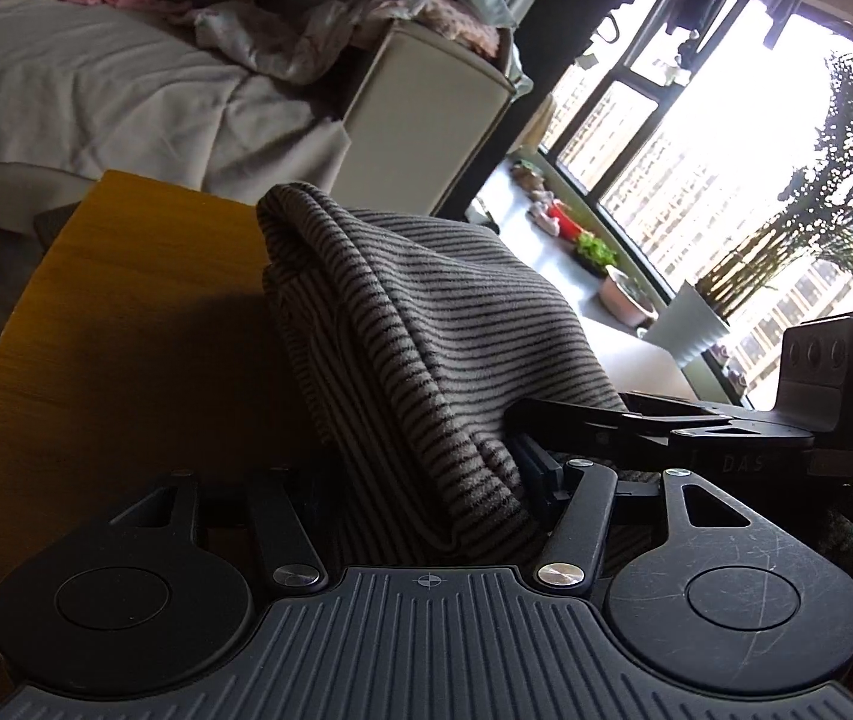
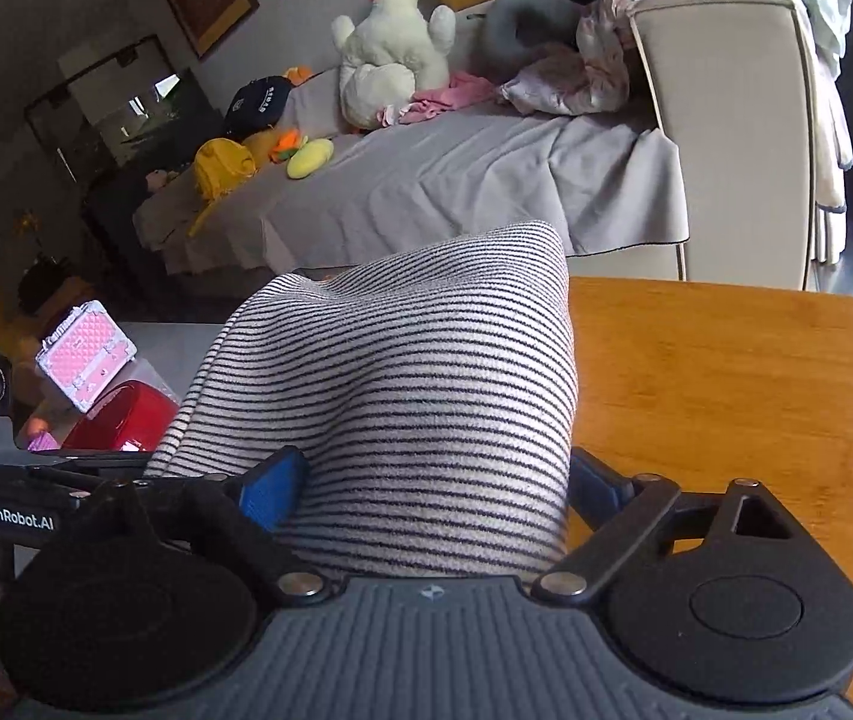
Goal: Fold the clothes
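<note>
Gripping the striped garment [image 1: 426, 324] at two spots, we have both tools clamped on cloth: the left gripper [image 1: 426, 516] pinches a bunched fold, and the right gripper [image 2: 426, 516] bites a wide band of the same fabric between its blue pads [image 2: 270, 492]. The two tools sit just beside each other, the right one showing at the edge of the left view. From each, the garment runs straight ahead, lifted and draped, its far end apparently reaching the wooden table [image 2: 726, 372], though we cannot see where it touches. Bare tabletop lies open to the right of the right gripper, its edge beyond. Farther off stands the sofa [image 2: 426, 180] with loose clothes.
</note>
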The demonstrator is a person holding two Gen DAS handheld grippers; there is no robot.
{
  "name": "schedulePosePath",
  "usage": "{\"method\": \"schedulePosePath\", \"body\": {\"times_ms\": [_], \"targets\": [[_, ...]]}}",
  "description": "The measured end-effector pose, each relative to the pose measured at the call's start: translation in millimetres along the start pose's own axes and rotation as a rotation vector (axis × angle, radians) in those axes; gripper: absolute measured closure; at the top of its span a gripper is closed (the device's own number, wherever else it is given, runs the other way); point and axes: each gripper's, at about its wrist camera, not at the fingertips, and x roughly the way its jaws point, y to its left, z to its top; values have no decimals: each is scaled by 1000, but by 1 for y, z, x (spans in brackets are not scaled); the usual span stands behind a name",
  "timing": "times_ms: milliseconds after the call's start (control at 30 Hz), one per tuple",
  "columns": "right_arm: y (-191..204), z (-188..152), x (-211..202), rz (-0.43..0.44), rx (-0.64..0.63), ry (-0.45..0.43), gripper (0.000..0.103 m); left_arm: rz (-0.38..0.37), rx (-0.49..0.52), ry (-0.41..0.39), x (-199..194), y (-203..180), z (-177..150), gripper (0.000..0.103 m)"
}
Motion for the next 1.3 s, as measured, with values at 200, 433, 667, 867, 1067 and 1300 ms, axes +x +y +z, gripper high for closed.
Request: {"method": "schedulePosePath", "body": {"times_ms": [200,433,667,867,1067,1300], "targets": [[33,-16,-55,-199,-244,-162,10,19,15,-84,-18,6,24,44],[92,-41,-54,-46,-359,-110,51,43,96,15,47,9,58,48],[121,-84,-27,-186,-636,-100,34,65,42,62,82,37,43,45],[84,-47,-76,-1,-248,-192,35,63,47,58,82,38,42,45],[90,-44,-63,-43,-220,-199,35,74,40,52,83,37,41,44],[109,-62,-75,192,-318,-154,36,61,35,54,81,40,42,44]]}}
